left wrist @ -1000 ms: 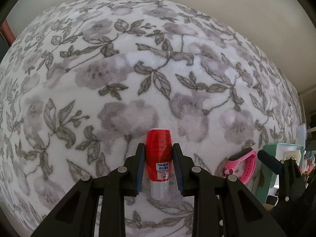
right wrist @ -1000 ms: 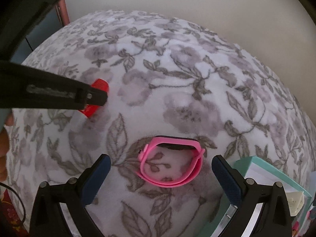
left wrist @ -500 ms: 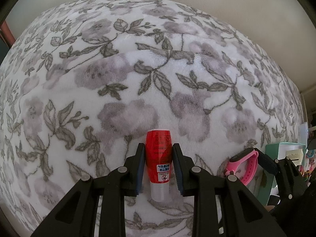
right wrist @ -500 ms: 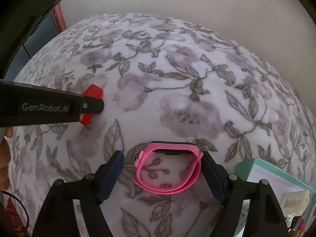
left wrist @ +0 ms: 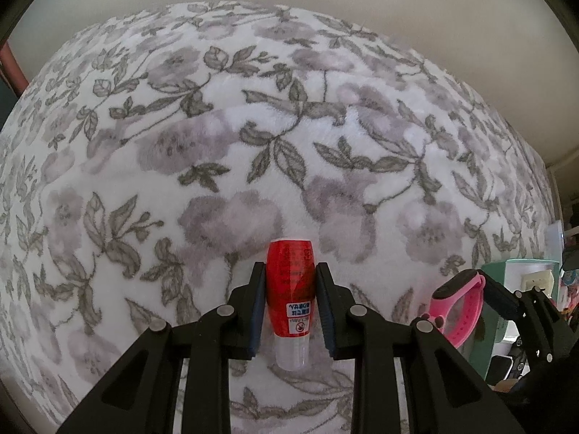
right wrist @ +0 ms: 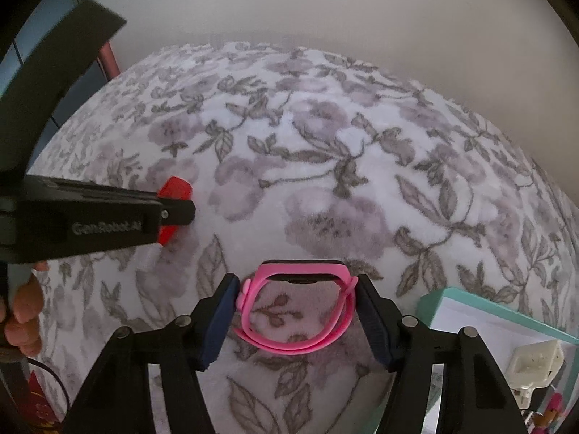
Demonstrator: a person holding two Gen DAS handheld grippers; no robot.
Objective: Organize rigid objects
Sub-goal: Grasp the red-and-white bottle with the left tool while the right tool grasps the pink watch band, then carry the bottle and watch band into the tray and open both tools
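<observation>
We hold the red bottle point(left wrist: 289, 289) clamped in the left gripper point(left wrist: 289, 302), over the middle of the floral blanket point(left wrist: 253, 144). The right gripper point(right wrist: 296, 313) pinches the pink wristband point(right wrist: 300, 307) near the blanket's right edge, beside the teal box point(right wrist: 506, 311). Lift both straight up, keeping pressure even.

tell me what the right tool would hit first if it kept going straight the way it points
Most likely the floral blanket just past the pink wristband the right tool already grips; nothing else lies ahead, though depth is hard to judge.

Red tube point(left wrist: 289, 285), pink wristband point(right wrist: 300, 307), both clamped
</observation>
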